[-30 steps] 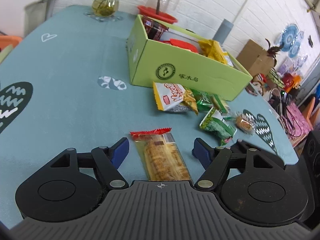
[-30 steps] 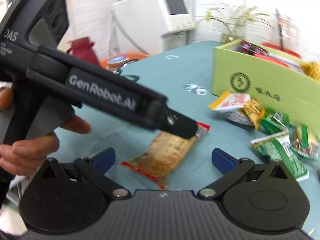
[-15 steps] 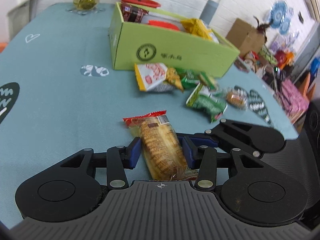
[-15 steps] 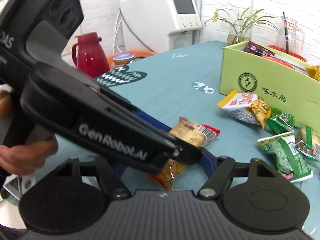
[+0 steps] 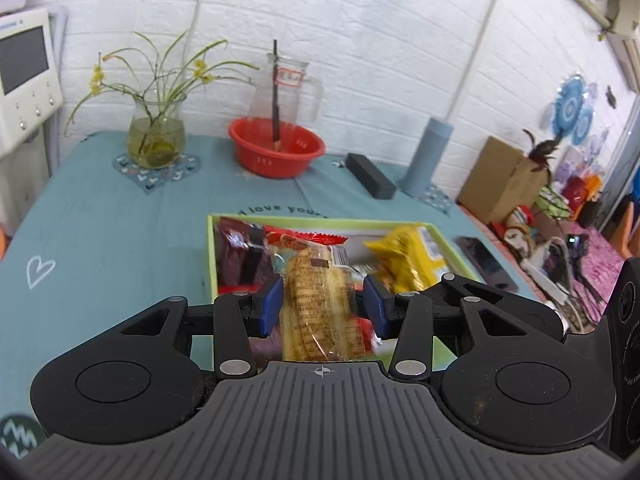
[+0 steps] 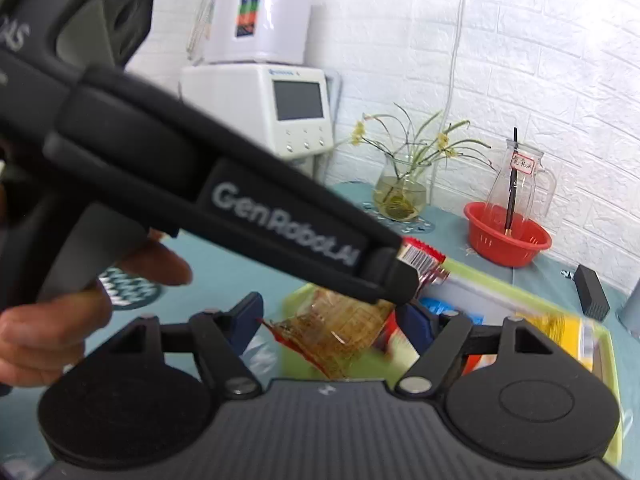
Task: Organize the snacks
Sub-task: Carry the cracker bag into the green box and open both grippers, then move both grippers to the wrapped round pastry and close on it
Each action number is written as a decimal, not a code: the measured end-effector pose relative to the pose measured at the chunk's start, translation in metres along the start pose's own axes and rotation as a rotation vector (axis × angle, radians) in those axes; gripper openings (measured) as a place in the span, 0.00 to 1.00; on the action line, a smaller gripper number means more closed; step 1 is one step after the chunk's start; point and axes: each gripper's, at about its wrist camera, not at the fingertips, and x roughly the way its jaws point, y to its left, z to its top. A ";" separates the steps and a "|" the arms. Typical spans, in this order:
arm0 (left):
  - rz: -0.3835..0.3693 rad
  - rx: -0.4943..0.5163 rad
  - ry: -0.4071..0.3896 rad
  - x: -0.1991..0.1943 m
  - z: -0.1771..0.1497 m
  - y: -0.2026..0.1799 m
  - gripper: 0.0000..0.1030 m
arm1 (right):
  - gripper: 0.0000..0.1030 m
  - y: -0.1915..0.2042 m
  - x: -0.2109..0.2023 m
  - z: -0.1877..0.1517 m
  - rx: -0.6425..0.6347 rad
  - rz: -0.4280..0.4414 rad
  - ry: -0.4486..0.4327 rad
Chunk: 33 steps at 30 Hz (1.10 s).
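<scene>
Left gripper (image 5: 323, 305) clamped on pastry pack (image 5: 318, 312) over box (image 5: 211, 256); light, crushable, slick film, so hold mid-body gently. Right gripper (image 6: 334, 322) stands apart around the pack.

A white brick wall (image 5: 360, 40) was seen behind the teal-clothed surface (image 5: 100, 232); a cardboard box (image 5: 500, 184) was set right of it.
</scene>
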 end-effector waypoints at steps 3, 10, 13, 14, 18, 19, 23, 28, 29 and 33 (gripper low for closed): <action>0.026 0.005 0.041 0.028 0.010 0.010 0.23 | 0.75 -0.015 0.031 0.008 0.001 0.018 0.045; 0.026 -0.023 0.047 0.059 0.000 0.027 0.62 | 0.84 -0.042 0.062 0.001 0.058 0.050 0.099; -0.026 -0.055 -0.005 0.039 -0.002 0.026 0.71 | 0.91 -0.049 0.038 -0.002 0.075 0.031 0.051; -0.033 -0.056 -0.027 0.028 -0.003 0.023 0.74 | 0.91 -0.052 0.024 -0.004 0.086 0.047 0.024; -0.048 -0.048 -0.086 -0.010 -0.016 0.004 0.82 | 0.98 -0.062 -0.043 -0.030 0.170 0.055 -0.069; -0.055 -0.047 -0.094 -0.019 -0.023 -0.003 0.83 | 0.98 -0.063 -0.057 -0.038 0.207 0.047 -0.070; -0.064 -0.046 -0.091 -0.038 -0.057 -0.029 0.85 | 0.98 -0.066 -0.099 -0.076 0.342 -0.033 -0.053; -0.110 -0.100 -0.018 -0.040 -0.107 -0.054 0.85 | 0.98 -0.057 -0.133 -0.126 0.392 -0.131 0.029; -0.129 -0.123 0.001 -0.038 -0.116 -0.056 0.85 | 0.98 -0.053 -0.136 -0.135 0.398 -0.134 0.049; -0.153 -0.156 0.075 -0.027 -0.137 -0.065 0.81 | 0.98 -0.049 -0.140 -0.158 0.387 -0.196 0.101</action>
